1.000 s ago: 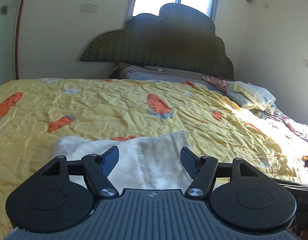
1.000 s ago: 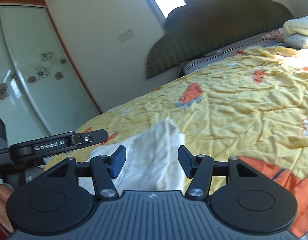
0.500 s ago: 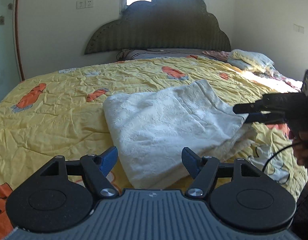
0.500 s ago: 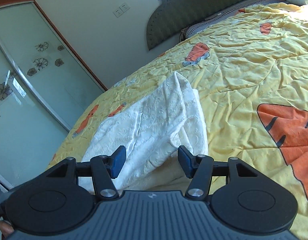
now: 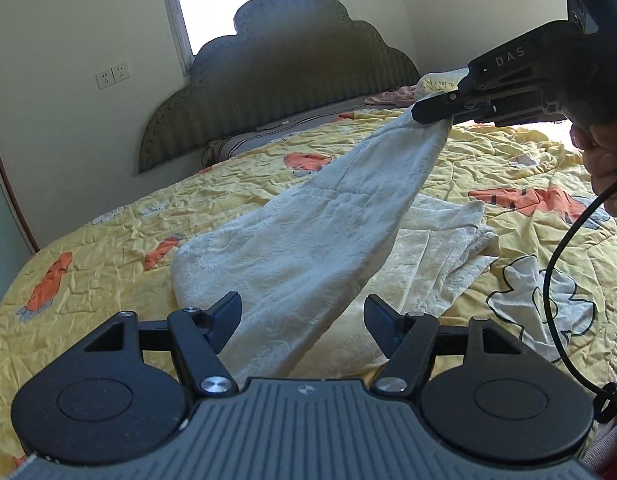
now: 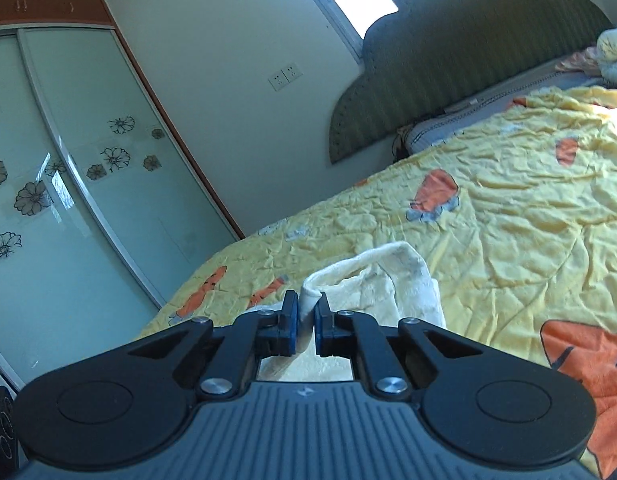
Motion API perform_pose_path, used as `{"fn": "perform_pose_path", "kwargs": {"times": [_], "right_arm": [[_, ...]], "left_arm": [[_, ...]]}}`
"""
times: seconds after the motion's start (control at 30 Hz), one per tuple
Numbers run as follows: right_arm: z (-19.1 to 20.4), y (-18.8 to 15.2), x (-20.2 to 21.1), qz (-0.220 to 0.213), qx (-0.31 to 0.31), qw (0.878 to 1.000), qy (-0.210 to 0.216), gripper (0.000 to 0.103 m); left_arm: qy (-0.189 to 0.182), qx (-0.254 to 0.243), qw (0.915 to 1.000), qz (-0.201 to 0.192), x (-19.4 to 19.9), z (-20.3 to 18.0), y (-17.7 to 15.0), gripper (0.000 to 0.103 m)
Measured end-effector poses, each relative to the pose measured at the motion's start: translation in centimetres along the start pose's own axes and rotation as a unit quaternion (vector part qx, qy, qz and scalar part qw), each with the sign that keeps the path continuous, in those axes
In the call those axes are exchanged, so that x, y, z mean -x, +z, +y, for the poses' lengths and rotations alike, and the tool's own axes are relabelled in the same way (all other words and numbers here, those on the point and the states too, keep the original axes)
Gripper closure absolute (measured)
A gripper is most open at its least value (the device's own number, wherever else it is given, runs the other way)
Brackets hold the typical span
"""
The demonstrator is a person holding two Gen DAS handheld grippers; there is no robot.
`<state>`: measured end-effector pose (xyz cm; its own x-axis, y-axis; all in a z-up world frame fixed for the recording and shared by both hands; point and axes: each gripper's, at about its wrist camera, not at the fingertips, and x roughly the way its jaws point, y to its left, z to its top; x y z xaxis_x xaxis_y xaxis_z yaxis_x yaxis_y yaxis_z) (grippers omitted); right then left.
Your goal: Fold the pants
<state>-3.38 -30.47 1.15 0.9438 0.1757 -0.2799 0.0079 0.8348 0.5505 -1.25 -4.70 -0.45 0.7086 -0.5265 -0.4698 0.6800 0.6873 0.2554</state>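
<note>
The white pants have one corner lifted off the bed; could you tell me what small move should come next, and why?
Probably bring the left gripper down onto the near edge of the white pants. The right gripper already pinches one corner, while the left's jaws, now closing, straddle the cloth without pressing it.

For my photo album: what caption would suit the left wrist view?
Right gripper lifts one end of white pants off a yellow bedspread; the left gripper is closing, nothing gripped.
</note>
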Motion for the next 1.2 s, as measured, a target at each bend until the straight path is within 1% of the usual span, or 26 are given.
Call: {"fn": "perform_pose_path", "kwargs": {"times": [0.03,0.1,0.13,0.17,0.23,0.3,0.4,0.5,0.6,0.63,0.7,0.73,0.77,0.8,0.83,0.87,0.9,0.93,1.0,1.03,1.07,1.1,1.13,1.17,1.2], "right_arm": [[0.0,-0.2,0.2,0.003,-0.001,1.000,-0.002,0.095],[-0.7,-1.0,0.3,0.014,-0.010,1.000,-0.013,0.095],[-1.3,-1.5,0.2,0.021,-0.020,0.999,-0.020,0.095],[-2.0,-1.8,0.1,0.027,-0.034,0.999,-0.022,0.095],[-2.9,-2.2,0.2,0.030,-0.062,0.998,-0.017,0.095],[-2.7,-1.9,0.5,0.025,-0.054,0.998,-0.017,0.095],[-2.9,-2.3,0.1,0.041,-0.038,0.998,-0.033,0.095],[-4.7,-4.2,-0.5,0.074,-0.067,0.994,-0.053,0.095],[-5.0,-5.3,-0.5,0.097,-0.062,0.992,-0.056,0.095],[-4.9,-5.2,-0.4,0.102,-0.054,0.992,-0.054,0.095],[-4.3,-4.5,0.2,0.114,-0.028,0.992,-0.054,0.088],[-4.0,-4.1,0.7,0.111,-0.006,0.992,-0.066,0.085],[-3.5,-3.6,1.3,0.100,0.018,0.991,-0.087,0.080],[-3.1,-3.1,1.7,0.087,0.040,0.989,-0.111,0.076],[-2.4,-2.5,2.0,0.070,0.067,0.986,-0.135,0.076],[-1.8,-2.1,2.1,0.058,0.088,0.985,-0.138,0.075],[-1.1,-1.9,1.9,0.050,0.104,0.985,-0.125,0.075],[-0.5,-1.9,1.4,0.052,0.110,0.987,-0.106,0.075],[0.3,-2.4,-0.3,0.076,0.117,0.988,-0.066,0.075],[0.9,-3.1,-1.5,0.096,0.126,0.986,-0.056,0.075],[1.1,-3.7,-2.4,0.113,0.136,0.982,-0.060,0.075],[1.1,-4.4,-3.3,0.128,0.148,0.978,-0.074,0.075],[0.9,-4.9,-3.7,0.137,0.155,0.975,-0.087,0.077],[0.5,-5.3,-3.7,0.142,0.157,0.973,-0.093,0.077],[0.3,-5.4,-3.3,0.140,0.154,0.973,-0.100,0.077]], "left_arm": [[0.000,0.003,1.0000,0.000,-0.2,0.0,0.0,0.044],[-0.016,0.018,0.9996,0.018,-1.1,0.3,-0.1,0.055],[-0.022,0.026,0.9991,0.026,-1.5,0.4,-0.2,0.063],[-0.022,0.030,0.9988,0.031,-1.8,0.3,-0.4,0.067],[-0.016,0.024,0.9991,0.031,-1.9,0.1,-0.5,0.075],[-0.020,0.021,0.9992,0.027,-1.5,0.1,-0.4,0.080],[-0.028,0.014,0.9989,0.034,-1.6,0.0,-0.7,0.083],[-0.025,-0.004,0.9988,0.042,-1.8,-0.6,-1.2,0.083],[-0.023,-0.024,0.9984,0.045,-1.9,-0.7,-1.4,0.083],[-0.024,-0.028,0.9982,0.047,-1.8,-0.7,-1.3,0.074],[-0.027,-0.032,0.9981,0.046,-1.4,-0.5,-1.3,0.068],[-0.031,-0.031,0.9981,0.044,-1.1,-0.3,-1.3,0.064],[-0.039,-0.025,0.9981,0.041,-0.7,0.1,-1.3,0.063],[-0.054,-0.011,0.9976,0.043,-0.4,0.5,-1.2,0.059],[-0.075,0.009,0.9962,0.044,-0.1,1.2,-1.0,0.055],[-0.091,0.027,0.9946,0.043,0.1,1.8,-0.8,0.053],[-0.101,0.048,0.9931,0.036,0.2,2.3,-0.5,0.051],[-0.103,0.064,0.9922,0.029,0.3,2.8,-0.2,0.049],[-0.094,0.094,0.9910,0.020,-0.1,3.6,0.5,0.045],[-0.084,0.106,0.9907,0.019,-0.4,3.8,0.7,0.045],[-0.072,0.118,0.9902,0.021,-1.0,4.1,0.8,0.045],[-0.066,0.127,0.9892,0.031,-1.7,4.3,0.8,0.046],[-0.066,0.133,0.9877,0.048,-2.4,4.4,0.6,0.046],[-0.072,0.135,0.9860,0.067,-3.0,4.3,0.3,0.047],[-0.077,0.130,0.9856,0.077,-3.3,4.0,0.0,0.048]]}}
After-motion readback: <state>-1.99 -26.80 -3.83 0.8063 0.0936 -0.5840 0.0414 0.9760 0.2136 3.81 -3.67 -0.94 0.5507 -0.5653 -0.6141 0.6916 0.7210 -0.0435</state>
